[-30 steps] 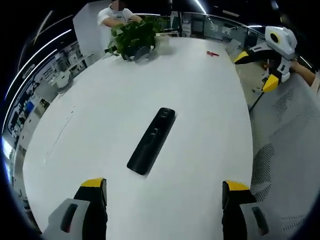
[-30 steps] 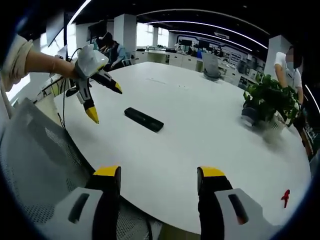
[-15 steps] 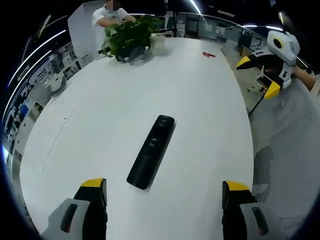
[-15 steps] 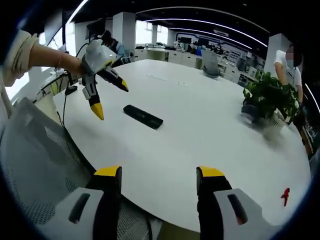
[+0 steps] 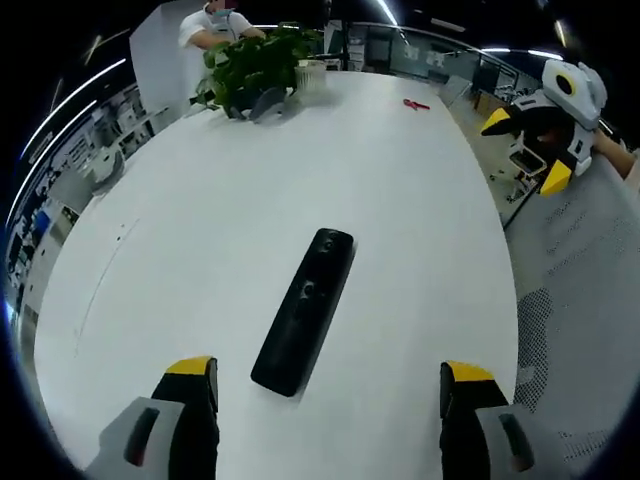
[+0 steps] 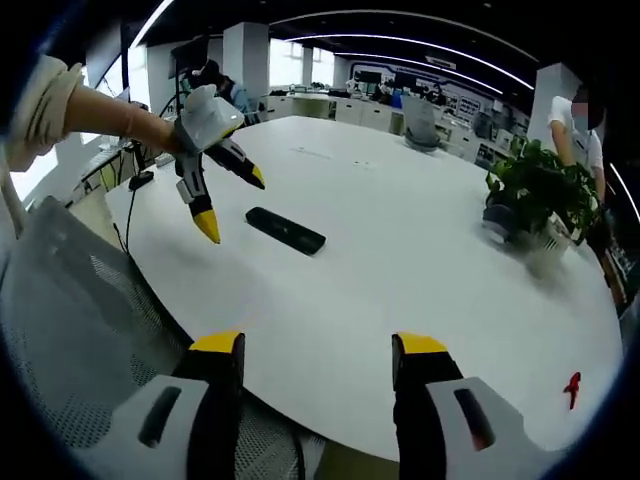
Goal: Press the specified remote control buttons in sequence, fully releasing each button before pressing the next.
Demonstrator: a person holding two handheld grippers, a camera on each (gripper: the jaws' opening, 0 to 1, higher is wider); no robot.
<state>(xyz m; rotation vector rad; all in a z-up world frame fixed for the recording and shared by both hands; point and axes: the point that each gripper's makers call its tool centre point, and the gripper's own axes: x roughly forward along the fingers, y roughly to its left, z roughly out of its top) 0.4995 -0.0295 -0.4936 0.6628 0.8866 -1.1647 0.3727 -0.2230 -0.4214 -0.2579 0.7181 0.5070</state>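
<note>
The remote [image 5: 304, 311] is being faced lengthwise, centred ahead of the left gripper [image 5: 327, 378] (nearer; both grippers' jaws apart, holding nothing).

Matt black plastic remote [image 5: 304, 297] on smooth white table [image 5: 200, 200].

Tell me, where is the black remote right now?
The black remote lies flat on the white table, straight ahead between the left gripper's open jaws. In the right gripper view it sits just right of the left gripper.
</note>
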